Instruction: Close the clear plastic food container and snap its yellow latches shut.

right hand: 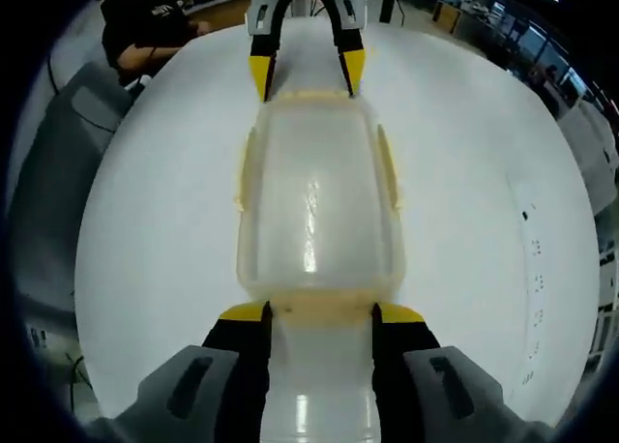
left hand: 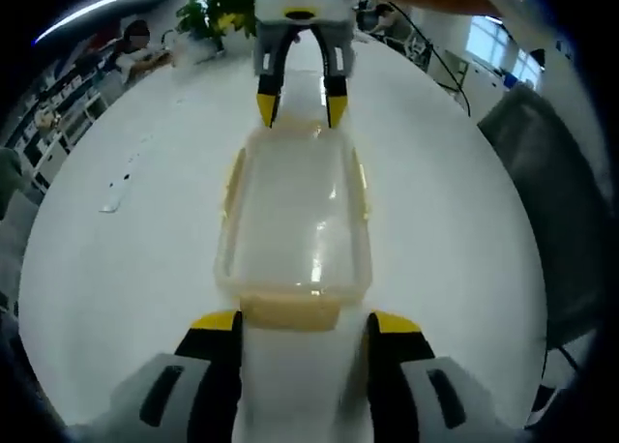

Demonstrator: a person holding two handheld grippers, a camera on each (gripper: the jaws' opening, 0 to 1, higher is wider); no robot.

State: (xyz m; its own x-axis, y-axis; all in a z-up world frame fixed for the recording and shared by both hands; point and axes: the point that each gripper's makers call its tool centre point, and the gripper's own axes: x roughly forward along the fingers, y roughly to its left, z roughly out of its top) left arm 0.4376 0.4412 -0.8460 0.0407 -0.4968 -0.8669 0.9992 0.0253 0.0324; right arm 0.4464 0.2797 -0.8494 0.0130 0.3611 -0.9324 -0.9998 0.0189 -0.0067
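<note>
Clear container [left hand: 293,221], pale yellow latches [left hand: 290,310]; white table [left hand: 145,250]; black gripper [left hand: 302,332], yellow tips.

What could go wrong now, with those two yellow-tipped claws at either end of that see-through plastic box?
The clear plastic food container sits loose on the smooth white round table, so uneven pressing from the left gripper and right gripper might make it slide or tip. The yellow end latch is narrow; a jaw could slip off it. The yellow side latches appear unsnapped, so the lid might lift again.
</note>
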